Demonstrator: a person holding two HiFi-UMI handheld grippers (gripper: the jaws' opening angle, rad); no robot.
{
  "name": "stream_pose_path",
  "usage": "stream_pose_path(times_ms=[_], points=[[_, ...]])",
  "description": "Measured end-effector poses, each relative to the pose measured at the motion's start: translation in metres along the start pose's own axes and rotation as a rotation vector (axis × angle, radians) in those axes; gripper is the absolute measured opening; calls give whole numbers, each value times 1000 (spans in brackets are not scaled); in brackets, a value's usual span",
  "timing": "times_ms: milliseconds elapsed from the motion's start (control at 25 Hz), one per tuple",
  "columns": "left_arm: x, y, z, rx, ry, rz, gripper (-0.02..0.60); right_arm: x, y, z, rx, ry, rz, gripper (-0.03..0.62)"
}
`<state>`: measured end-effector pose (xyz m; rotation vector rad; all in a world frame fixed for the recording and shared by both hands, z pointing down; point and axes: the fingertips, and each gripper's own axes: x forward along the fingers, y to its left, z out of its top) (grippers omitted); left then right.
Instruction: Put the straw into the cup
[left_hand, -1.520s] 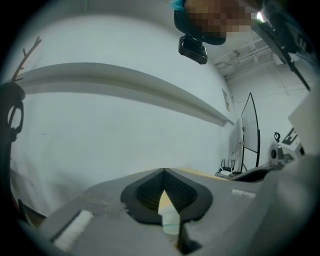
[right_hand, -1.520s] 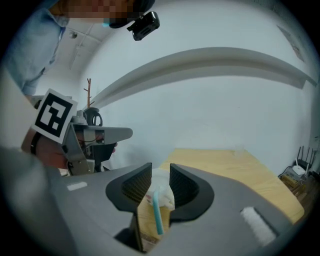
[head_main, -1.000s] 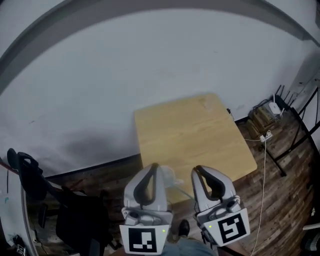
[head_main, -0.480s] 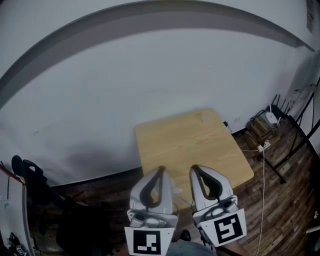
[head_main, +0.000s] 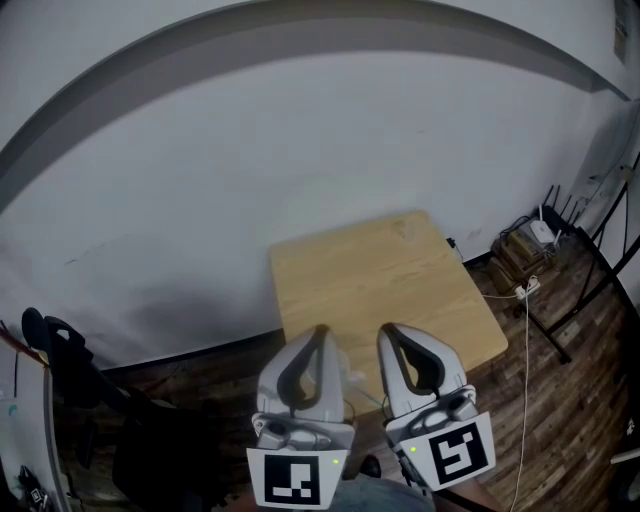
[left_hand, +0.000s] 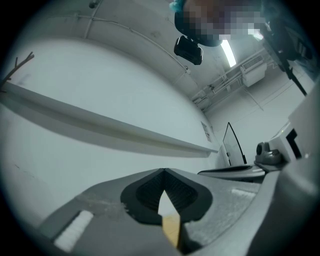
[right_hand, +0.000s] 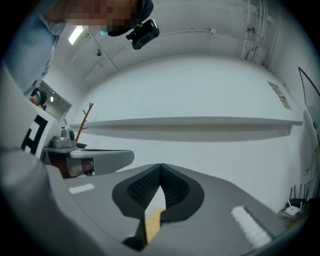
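My left gripper (head_main: 318, 332) and right gripper (head_main: 386, 332) hang side by side over the near edge of the wooden table (head_main: 400, 270). A pale translucent thing (head_main: 346, 376) shows in the gap between them; I cannot tell whether it is the cup or the straw, and most of it is hidden. In the left gripper view the left gripper (left_hand: 163, 171) has its tips together, with only the white wall beyond. The right gripper (right_hand: 161, 166) in its own view is likewise shut with nothing showing between its pads. Both point slightly upward at the wall.
A white wall with a long ledge (right_hand: 200, 125) fills the background. Cables and a power strip (head_main: 524, 287) lie on the wooden floor right of the table, near a metal stand (head_main: 600, 270). Dark equipment (head_main: 60, 360) sits at the left.
The head view has tilted up, showing more wall and the table lower in frame. Both grippers have risen a little and stay side by side.
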<state>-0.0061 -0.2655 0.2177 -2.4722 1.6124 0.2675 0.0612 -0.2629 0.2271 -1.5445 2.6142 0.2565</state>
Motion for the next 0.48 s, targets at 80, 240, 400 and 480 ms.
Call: stream_pose_path(times_ms=[80, 240, 400, 480], points=[[-1, 0, -2, 0, 7, 0, 17, 0, 0, -1, -1, 3, 1, 6], [-1, 2, -1, -7, -5, 5, 17, 0, 2, -2, -2, 5, 2, 6], [-2, 3, -2, -9, -1, 5, 17, 0, 3, -2, -1, 7, 2, 6], [-2, 3, -2, -11, -2, 6, 17, 0, 4, -3, 0, 7, 2, 6]])
